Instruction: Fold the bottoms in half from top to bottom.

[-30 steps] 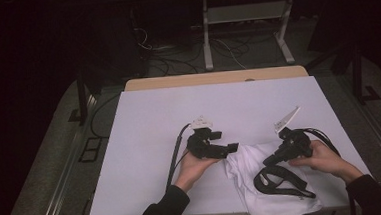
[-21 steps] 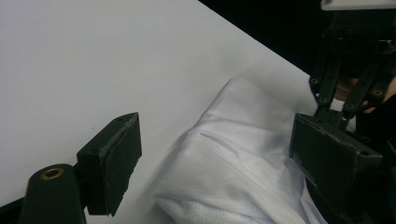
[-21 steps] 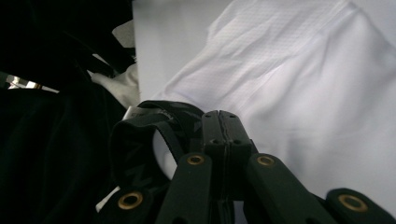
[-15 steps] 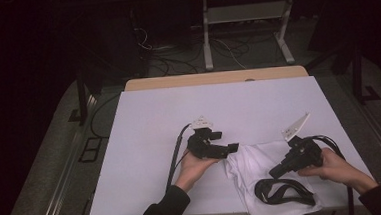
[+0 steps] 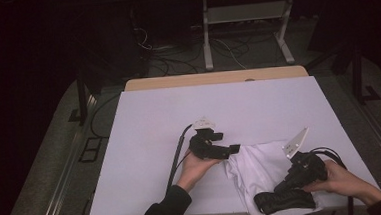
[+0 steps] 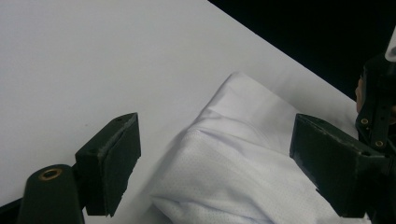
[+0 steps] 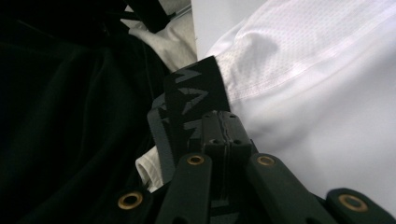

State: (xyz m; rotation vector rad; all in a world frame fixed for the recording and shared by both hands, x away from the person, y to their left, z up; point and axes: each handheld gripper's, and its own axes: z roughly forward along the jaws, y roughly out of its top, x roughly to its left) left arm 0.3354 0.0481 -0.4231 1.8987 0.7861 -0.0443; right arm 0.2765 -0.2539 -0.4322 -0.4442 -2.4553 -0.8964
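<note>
- White garment [image 5: 262,170] lies crumpled at the near right of the surface [image 5: 179,118], its black waistband [image 5: 283,200] hanging at the near edge.
- Right gripper [image 7: 223,128]: fingers pressed together, pinching the waistband.
- Left gripper [image 6: 215,163]: fingers spread, straddling a fold of fabric without pressing it.
- Judged early: one edge gripped, nothing yet flattened or folded.
- Room: far and left parts bare and wide. Near edge sits close under the waistband, so pulling toward the person risks a slide-off.

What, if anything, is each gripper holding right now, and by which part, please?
The right gripper is shut on the black waistband of the white garment. The left gripper holds nothing; its jaws stand open around a fold.
</note>
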